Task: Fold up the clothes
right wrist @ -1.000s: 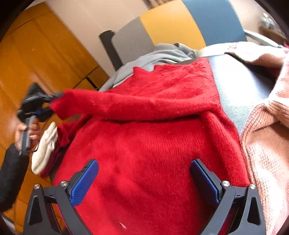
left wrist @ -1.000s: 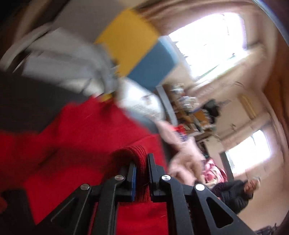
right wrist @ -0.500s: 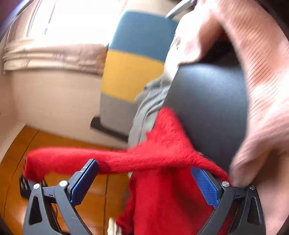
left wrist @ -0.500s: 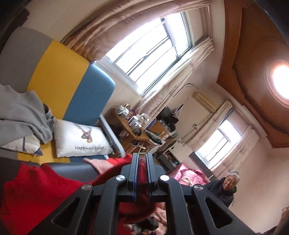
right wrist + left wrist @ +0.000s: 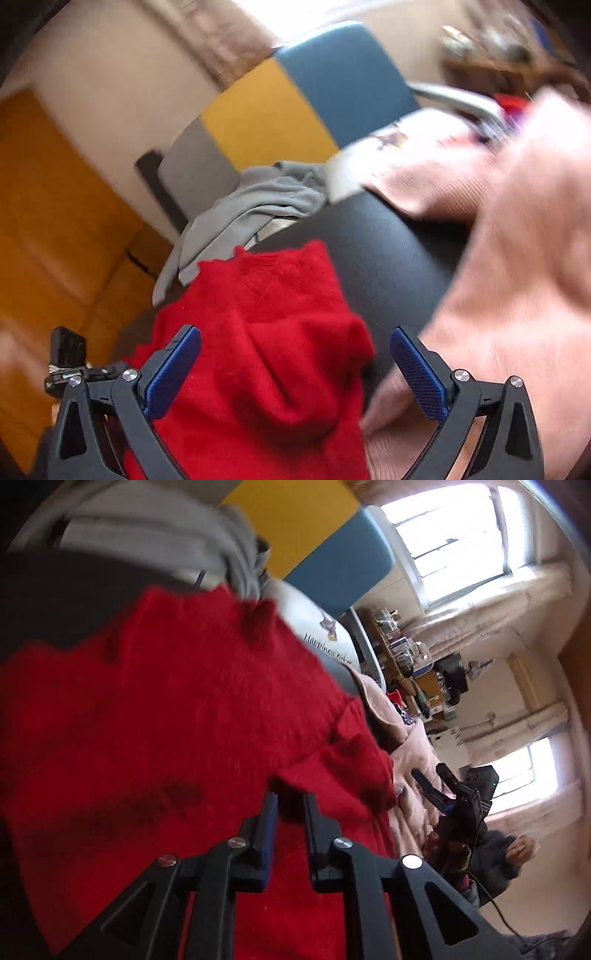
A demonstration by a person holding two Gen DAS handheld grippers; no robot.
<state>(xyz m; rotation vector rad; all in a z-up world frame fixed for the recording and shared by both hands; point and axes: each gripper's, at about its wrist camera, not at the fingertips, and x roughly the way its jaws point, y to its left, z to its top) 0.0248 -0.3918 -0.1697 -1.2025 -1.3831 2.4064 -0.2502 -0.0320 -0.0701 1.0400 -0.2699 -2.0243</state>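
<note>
Red sweater (image 5: pixel 269 332) between right tongs (image 5: pixel 295 373)

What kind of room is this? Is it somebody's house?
Probably a living room in a home. There's a sofa with grey, yellow and blue cushions, curtained windows, a printed pillow, and sweaters lying about, like the red sweater.

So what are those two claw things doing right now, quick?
Left gripper: shut on a fold of the red sweater.
Right gripper: wide open, over the sweater, holding nothing.
</note>
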